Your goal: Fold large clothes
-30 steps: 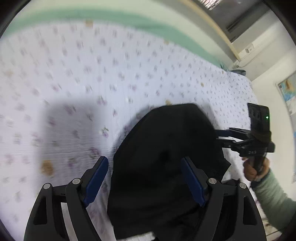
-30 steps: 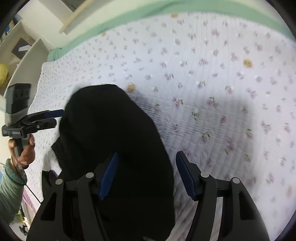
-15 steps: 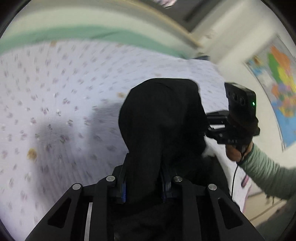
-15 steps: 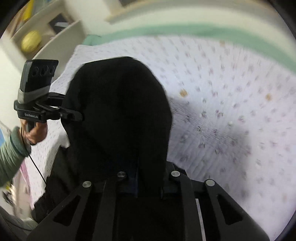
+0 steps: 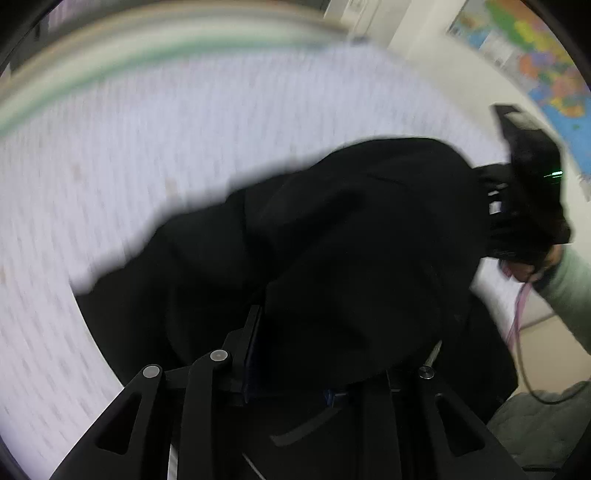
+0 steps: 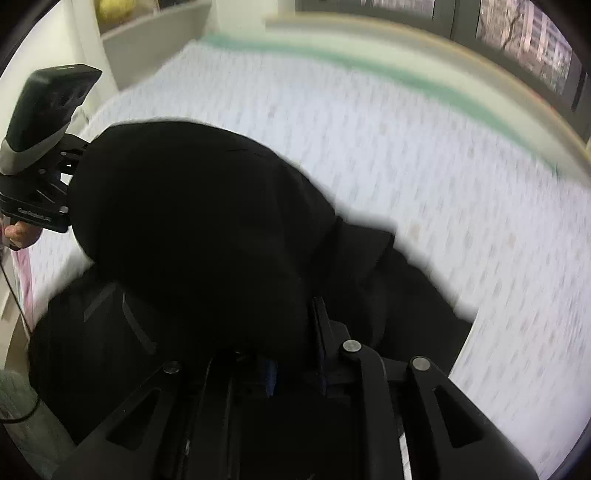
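Observation:
A large black garment (image 5: 351, 236) hangs bunched between both grippers, lifted above the bed; it also fills the right wrist view (image 6: 192, 229). My left gripper (image 5: 291, 373) is shut on the garment, its fingertips buried in the cloth. My right gripper (image 6: 291, 365) is shut on the garment as well. Each gripper shows in the other's view: the right one at the right edge (image 5: 528, 199), the left one at the left edge (image 6: 40, 155). The cloth trails down to the bed on one side.
The bed's white floral quilt (image 5: 184, 140) with a green border (image 6: 388, 70) lies under and beyond the garment, blurred by motion. A map (image 5: 535, 55) hangs on the right wall. Shelves (image 6: 147, 33) stand at the left. A grey cloth (image 5: 535, 432) lies low right.
Both grippers closed on the black garment and lifted it off the quilt. Now they have risen and swung further, and the garment hangs wider between them.

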Demonstrator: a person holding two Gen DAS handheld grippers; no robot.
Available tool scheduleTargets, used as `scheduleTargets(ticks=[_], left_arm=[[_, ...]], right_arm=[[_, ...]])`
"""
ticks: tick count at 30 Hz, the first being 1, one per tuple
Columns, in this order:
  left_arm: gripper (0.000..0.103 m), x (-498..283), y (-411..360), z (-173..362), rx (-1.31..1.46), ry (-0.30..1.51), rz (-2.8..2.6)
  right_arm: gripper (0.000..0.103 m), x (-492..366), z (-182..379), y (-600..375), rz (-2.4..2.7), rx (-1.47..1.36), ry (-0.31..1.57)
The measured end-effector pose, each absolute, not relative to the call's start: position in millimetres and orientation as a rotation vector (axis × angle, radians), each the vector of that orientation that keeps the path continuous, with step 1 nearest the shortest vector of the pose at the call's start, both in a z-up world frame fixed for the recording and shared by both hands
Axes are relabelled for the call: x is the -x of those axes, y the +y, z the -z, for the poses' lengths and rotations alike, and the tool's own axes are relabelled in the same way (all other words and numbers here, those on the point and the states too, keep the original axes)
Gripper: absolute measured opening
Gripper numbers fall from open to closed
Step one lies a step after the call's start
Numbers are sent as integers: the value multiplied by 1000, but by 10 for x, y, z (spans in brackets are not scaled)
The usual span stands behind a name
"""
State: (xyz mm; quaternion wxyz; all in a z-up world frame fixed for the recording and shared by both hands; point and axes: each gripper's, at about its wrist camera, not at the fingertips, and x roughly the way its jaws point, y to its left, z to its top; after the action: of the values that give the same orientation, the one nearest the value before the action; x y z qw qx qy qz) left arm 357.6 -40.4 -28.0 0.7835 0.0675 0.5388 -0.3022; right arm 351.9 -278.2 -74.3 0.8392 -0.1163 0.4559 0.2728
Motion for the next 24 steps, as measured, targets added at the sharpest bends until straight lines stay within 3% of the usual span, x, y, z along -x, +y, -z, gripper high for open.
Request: scheduleTargets(ticks=[5,10,12,14,19,24], left_arm=[[28,-3012,-388,783,-190,1250,530],[32,-2738,-94,308,-50,1206,530],[35,-2704,16,-1,28,1146,562],[42,-2750,80,-270,110,1077,597],[45,-3084,5,-407,285,1020,621],[44,-3325,-260,168,332,1110,583]], right_arm=[[26,-3101,1213,-2837,-540,226,1093],[30,-2891,972,-3114,-524,86,1081],[43,-2953,643,-3102,-543,-9,1019],[67,-3065,394,-3089,-554,-74,958],[68,-3578,320,-2940,-525,-207,929],[68,-3810,1066,-2833,-406,-169,1031]])
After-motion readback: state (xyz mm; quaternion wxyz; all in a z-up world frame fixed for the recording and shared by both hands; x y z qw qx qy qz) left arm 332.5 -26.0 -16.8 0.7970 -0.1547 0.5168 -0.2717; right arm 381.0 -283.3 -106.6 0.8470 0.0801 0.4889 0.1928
